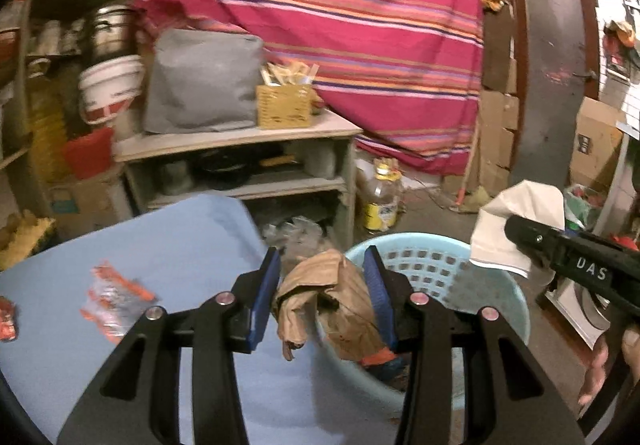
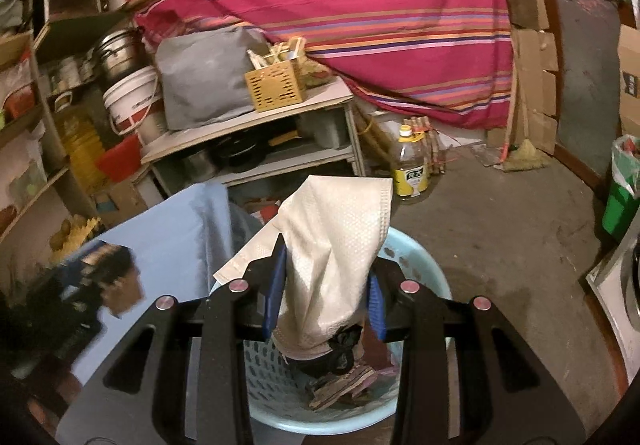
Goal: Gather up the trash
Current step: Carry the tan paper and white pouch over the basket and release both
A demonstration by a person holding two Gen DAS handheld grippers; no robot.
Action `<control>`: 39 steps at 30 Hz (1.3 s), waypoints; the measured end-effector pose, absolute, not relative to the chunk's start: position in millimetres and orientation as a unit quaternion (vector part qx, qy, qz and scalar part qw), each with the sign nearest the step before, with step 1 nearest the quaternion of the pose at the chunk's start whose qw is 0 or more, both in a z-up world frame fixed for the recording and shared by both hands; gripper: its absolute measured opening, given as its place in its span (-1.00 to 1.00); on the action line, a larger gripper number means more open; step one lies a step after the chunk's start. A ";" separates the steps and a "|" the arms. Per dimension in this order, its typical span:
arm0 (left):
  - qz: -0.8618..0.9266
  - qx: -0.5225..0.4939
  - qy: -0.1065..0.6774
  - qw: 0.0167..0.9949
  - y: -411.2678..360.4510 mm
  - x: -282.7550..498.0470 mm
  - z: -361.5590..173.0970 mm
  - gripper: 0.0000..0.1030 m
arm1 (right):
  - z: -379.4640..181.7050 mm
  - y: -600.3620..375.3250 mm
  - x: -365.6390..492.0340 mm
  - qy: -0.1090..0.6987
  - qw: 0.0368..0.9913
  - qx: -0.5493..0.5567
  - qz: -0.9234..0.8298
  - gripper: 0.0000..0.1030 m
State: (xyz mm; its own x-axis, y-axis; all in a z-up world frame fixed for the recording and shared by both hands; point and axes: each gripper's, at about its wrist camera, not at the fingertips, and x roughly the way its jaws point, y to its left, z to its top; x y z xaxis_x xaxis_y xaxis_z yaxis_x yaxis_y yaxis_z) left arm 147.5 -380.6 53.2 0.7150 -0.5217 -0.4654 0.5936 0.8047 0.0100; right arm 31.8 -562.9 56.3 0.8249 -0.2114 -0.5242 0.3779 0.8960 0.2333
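My left gripper is shut on a crumpled brown paper bag, held over the near rim of a light blue perforated basket beside the blue table. My right gripper is shut on a white paper napkin that hangs directly above the same basket. In the left wrist view the napkin and right gripper hover over the basket's right rim. Several scraps lie at the basket's bottom. An orange-and-clear wrapper and a red one lie on the table.
A wooden shelf unit with a grey bag and a slotted box stands behind the table. An oil bottle stands on the concrete floor. A green lined bin is at the right. A striped cloth hangs behind. A person's hand grips the right tool.
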 end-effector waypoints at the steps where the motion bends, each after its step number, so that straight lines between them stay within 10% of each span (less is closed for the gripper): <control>1: -0.308 0.080 0.230 0.920 -387.3 149.7 51.3 -0.15 | 55.9 -565.9 30.1 0.251 0.940 0.161 -0.168 -0.29; 10: -0.329 0.085 0.258 0.904 -434.7 177.9 36.3 -0.09 | 48.1 -587.7 22.8 0.257 0.929 0.180 -0.197 -0.29; 14: -0.326 0.074 0.259 0.906 -433.3 181.6 36.1 0.35 | 48.1 -588.7 22.4 0.257 0.928 0.181 -0.199 -0.29; 29: -0.252 0.084 0.230 0.936 -366.5 166.9 51.1 0.72 | 19.0 -554.1 75.6 0.308 0.923 0.144 -0.178 -0.25; 39: -0.187 0.097 0.246 0.946 -279.8 177.6 56.7 0.77 | 20.2 -534.8 94.6 0.320 0.917 0.138 -0.196 0.64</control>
State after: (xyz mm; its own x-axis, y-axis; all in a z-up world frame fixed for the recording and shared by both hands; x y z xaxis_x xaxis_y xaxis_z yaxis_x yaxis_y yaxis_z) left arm 177.6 -279.8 56.7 0.8091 -0.3059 -0.5018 0.4010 0.9116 0.0907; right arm 94.6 -534.8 20.2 0.7189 -0.2715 -0.6400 0.4476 0.8851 0.1273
